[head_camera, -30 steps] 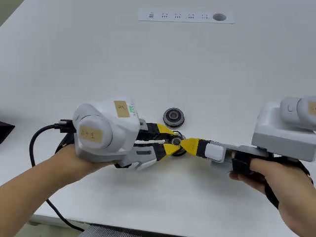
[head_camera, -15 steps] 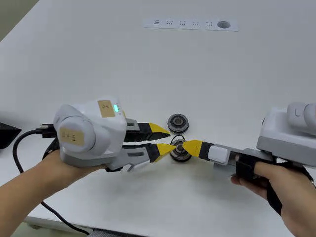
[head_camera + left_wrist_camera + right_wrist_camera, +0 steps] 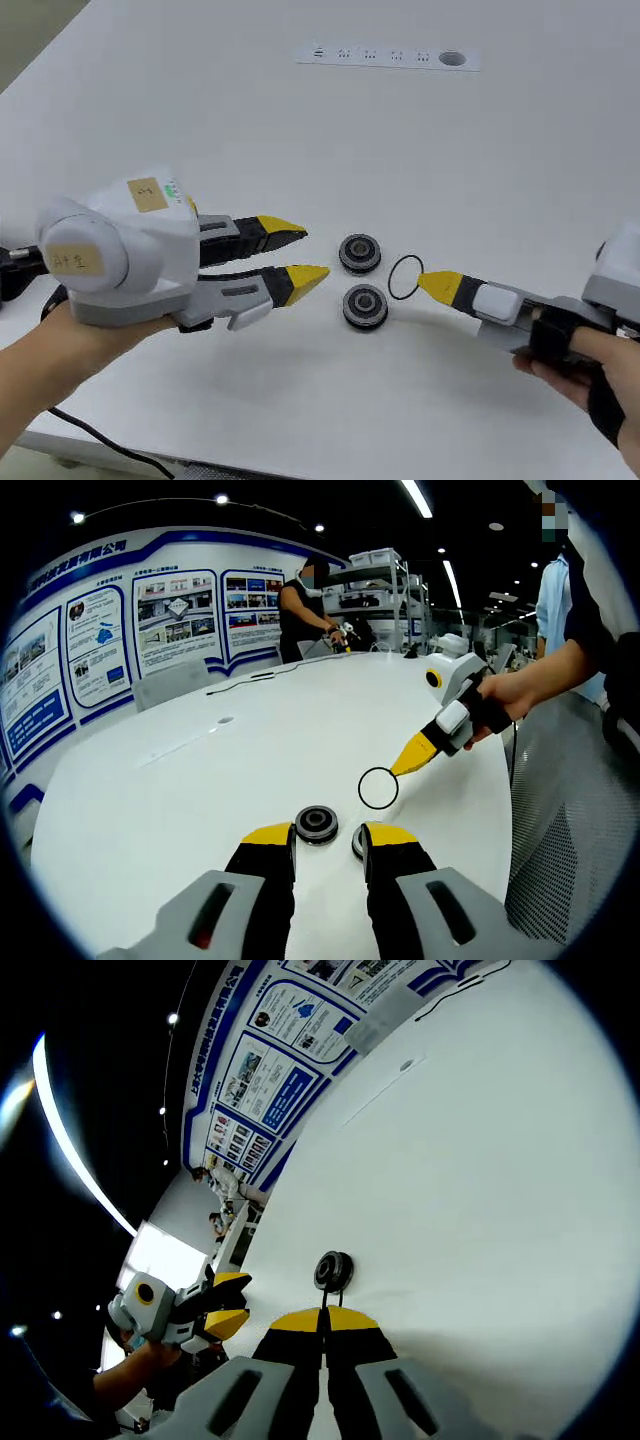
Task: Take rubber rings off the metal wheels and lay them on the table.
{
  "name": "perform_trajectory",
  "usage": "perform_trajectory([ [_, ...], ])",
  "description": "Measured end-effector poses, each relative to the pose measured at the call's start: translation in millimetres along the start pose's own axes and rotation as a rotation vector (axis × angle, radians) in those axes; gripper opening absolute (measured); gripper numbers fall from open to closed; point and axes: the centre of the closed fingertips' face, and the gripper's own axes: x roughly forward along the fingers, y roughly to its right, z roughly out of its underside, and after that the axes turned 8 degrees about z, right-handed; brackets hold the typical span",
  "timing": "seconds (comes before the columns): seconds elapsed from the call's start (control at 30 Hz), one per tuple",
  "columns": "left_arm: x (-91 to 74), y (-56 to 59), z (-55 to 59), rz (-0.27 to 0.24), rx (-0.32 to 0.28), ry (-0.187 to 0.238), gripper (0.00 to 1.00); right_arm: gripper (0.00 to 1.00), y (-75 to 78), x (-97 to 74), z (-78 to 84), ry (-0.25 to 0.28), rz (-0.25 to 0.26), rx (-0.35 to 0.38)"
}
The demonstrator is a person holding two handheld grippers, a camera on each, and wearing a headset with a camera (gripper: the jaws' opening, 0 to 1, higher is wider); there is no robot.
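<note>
Two metal wheels lie side by side on the white table (image 3: 200, 120): a far wheel (image 3: 359, 253) and a near wheel (image 3: 365, 306). A thin black rubber ring (image 3: 405, 277) is off the wheels, just right of them. My right gripper (image 3: 432, 284) is shut on the ring's right edge; the ring (image 3: 378, 788) hangs from its yellow tip in the left gripper view. My left gripper (image 3: 306, 254) stands open left of the wheels, nothing between its fingers. Its own view shows a wheel (image 3: 316, 823) beyond the left gripper (image 3: 328, 838). One wheel (image 3: 333, 1270) lies ahead of the right gripper (image 3: 324, 1322).
A white power strip (image 3: 388, 56) is set in the table at the far edge. A black cable (image 3: 90, 425) trails off the front left edge. People stand at a far table (image 3: 330, 640) in the left gripper view.
My left gripper has let go of the near wheel, opened and drawn back left. My right gripper has pulled back right with the ring, now off the wheel.
</note>
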Motion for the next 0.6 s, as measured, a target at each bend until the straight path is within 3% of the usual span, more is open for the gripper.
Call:
perform_trajectory([
  [0.13, 1.4, 4.4, 0.0, 0.011, 0.003, 0.000, 0.29, 0.02, 22.4, -8.4, -0.2, 0.006, 0.076, 0.007],
  [0.37, -1.4, 9.5, -0.5, 0.018, -0.001, 0.001, 0.31, 0.02, 43.5, -15.0, 0.6, 0.011, 0.183, -0.031],
  [0.6, -5.1, 8.8, -0.8, 0.009, 0.003, -0.001, 0.31, 0.05, 49.5, -15.9, 0.3, 0.005, 0.253, -0.141],
])
